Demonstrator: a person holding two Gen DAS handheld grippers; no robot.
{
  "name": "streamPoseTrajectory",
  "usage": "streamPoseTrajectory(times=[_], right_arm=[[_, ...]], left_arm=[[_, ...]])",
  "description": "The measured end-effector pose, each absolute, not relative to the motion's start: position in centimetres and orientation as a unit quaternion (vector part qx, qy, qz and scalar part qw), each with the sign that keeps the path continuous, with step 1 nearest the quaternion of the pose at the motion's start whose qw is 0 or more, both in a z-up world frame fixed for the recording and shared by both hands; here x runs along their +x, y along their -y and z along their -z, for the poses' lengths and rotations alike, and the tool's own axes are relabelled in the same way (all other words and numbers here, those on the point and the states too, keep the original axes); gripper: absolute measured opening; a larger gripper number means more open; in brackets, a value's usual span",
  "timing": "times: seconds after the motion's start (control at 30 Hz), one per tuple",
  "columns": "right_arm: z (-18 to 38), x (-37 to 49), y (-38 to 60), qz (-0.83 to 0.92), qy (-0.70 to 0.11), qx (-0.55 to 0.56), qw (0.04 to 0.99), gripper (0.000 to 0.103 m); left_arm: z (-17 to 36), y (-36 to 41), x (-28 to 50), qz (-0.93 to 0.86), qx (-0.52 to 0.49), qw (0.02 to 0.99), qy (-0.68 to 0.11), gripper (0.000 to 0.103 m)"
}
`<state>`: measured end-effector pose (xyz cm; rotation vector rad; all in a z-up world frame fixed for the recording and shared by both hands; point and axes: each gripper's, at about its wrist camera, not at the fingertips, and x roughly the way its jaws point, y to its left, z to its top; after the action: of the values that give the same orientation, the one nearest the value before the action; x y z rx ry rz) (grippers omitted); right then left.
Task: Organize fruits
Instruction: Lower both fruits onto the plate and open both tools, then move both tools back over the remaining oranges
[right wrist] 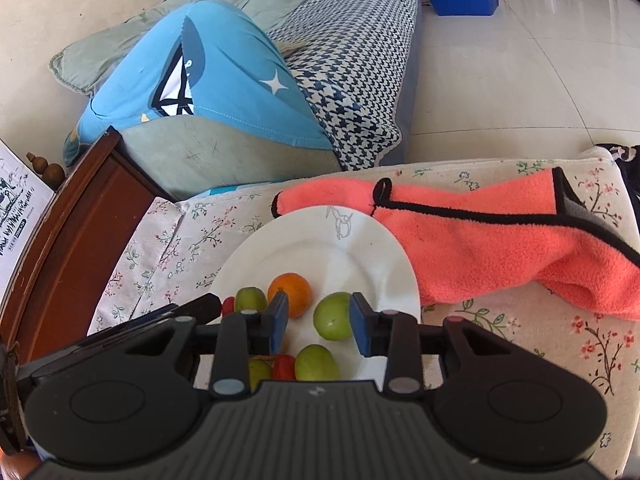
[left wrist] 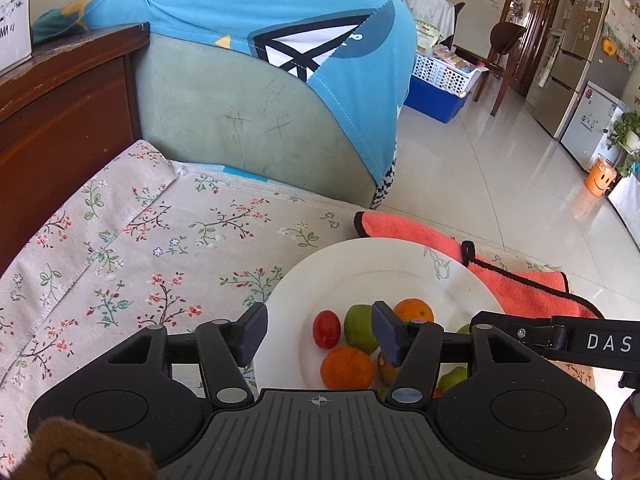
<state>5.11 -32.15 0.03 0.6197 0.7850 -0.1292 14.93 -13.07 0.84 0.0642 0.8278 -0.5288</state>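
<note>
A white plate [left wrist: 360,268] [right wrist: 360,236] sits on a floral cloth and holds several small fruits. In the left wrist view a red tomato [left wrist: 326,329], a green fruit [left wrist: 359,329], two oranges [left wrist: 414,310] [left wrist: 346,367] and another green fruit [left wrist: 452,378] lie on it. My left gripper [left wrist: 320,332] hovers open over the plate's near side, its pads touching nothing. My right gripper [right wrist: 320,322] stands open around a green fruit [right wrist: 334,316] resting on the plate; the right pad is at its side, and a gap shows at the left pad. An orange [right wrist: 290,292] lies just behind.
A coral towel [right wrist: 500,248] [left wrist: 500,276] lies behind and to the right of the plate. A dark wooden frame [left wrist: 60,120] borders the cloth on the left, and a sofa with a blue cover [left wrist: 260,40] stands beyond. Tiled floor [left wrist: 500,168] drops away past the table's edge.
</note>
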Motion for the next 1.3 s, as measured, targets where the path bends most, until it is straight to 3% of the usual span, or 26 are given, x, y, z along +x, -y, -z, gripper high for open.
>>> streamPoseTrajectory(times=[0.3,0.4,0.7,1.3], right_arm=[[-1.3,4.4,31.1,0.047,-0.370,0.272,0.887,0.036],[-1.8,3.9,30.7,0.040,-0.367,0.269,0.890,0.037],[-2.9,2.5,28.6,0.005,-0.366,0.250,0.896,0.040],[-2.2,0.3,24.1,-0.054,-0.394,0.219,0.891,0.040]], left_arm=[[-2.7,11.5,13.5,0.244,0.036,0.882,-0.402,0.060],[-3.1,10.6,12.9,0.228,0.045,0.885,-0.403,0.067],[-4.4,6.6,11.7,0.191,0.036,0.893,-0.405,0.077],[-3.6,2.7,8.6,0.195,0.055,0.883,-0.423,0.081]])
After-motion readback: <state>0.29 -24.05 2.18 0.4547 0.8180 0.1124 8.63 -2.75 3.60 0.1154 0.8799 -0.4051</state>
